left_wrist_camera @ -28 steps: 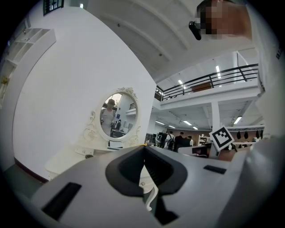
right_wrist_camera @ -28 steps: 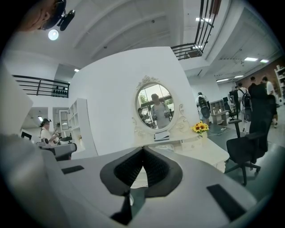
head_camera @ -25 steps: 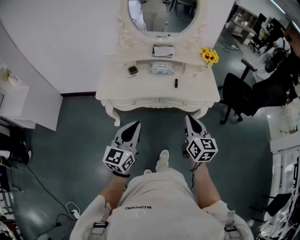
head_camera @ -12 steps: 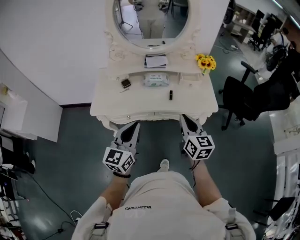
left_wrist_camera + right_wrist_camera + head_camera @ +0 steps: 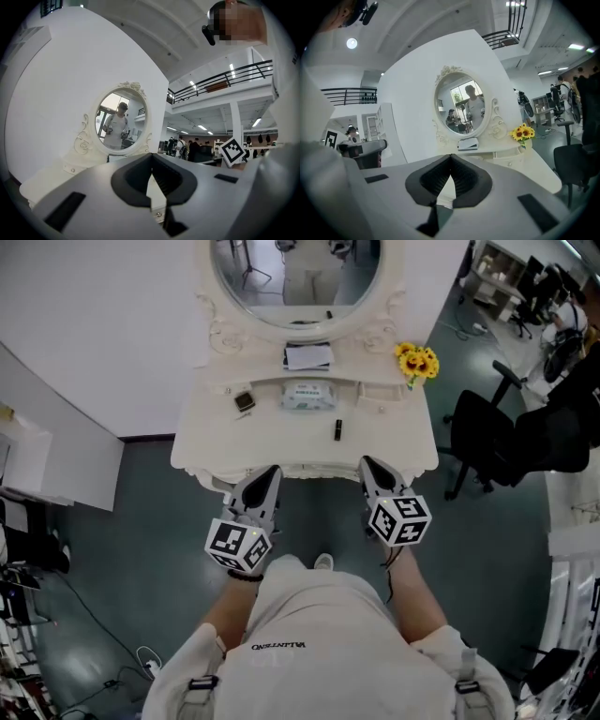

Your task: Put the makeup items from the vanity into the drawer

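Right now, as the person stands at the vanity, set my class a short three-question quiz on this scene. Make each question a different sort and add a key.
1. True or false: the left gripper and the right gripper both have their jaws together and hold nothing.
2. Which lies nearest the front edge of the vanity? A the small black tube; B the small dark case; C the wipes pack.
3. In the head view, on which side of the oval mirror do the sunflowers stand?
Key: 1 true; 2 A; 3 the right.
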`<state>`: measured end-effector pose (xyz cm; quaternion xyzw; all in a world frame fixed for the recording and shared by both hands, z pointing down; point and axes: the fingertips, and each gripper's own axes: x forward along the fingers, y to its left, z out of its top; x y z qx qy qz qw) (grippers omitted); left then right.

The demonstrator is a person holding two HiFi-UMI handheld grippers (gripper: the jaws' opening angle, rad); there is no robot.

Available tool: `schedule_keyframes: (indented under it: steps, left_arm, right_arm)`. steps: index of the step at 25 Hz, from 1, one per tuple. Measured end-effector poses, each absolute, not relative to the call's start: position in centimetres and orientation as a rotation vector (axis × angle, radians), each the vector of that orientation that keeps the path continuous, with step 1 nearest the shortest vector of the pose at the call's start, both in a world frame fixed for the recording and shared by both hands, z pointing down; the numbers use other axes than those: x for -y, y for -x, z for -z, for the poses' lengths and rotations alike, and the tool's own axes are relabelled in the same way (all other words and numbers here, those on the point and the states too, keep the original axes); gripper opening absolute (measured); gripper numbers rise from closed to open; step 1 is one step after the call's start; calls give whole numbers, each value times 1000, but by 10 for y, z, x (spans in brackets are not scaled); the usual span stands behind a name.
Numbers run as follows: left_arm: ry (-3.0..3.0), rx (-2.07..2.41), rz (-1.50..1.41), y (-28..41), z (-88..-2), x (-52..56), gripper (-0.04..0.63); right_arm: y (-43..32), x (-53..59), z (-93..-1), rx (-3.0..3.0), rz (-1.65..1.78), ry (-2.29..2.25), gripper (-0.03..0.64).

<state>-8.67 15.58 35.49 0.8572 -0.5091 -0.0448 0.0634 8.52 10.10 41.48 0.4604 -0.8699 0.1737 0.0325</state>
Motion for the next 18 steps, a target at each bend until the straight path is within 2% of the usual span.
schedule_keyframes:
  steps: [10, 18]
  left_arm:
    - [-2517, 1546, 56, 104, -381, -112, -2]
    - [-2511, 1470, 13, 111, -402, -29, -2]
  right_arm:
    - [-71, -57, -450, 2605, -623, -1365, 9]
    - [-68, 8, -476, 2497, -690, -1433, 9]
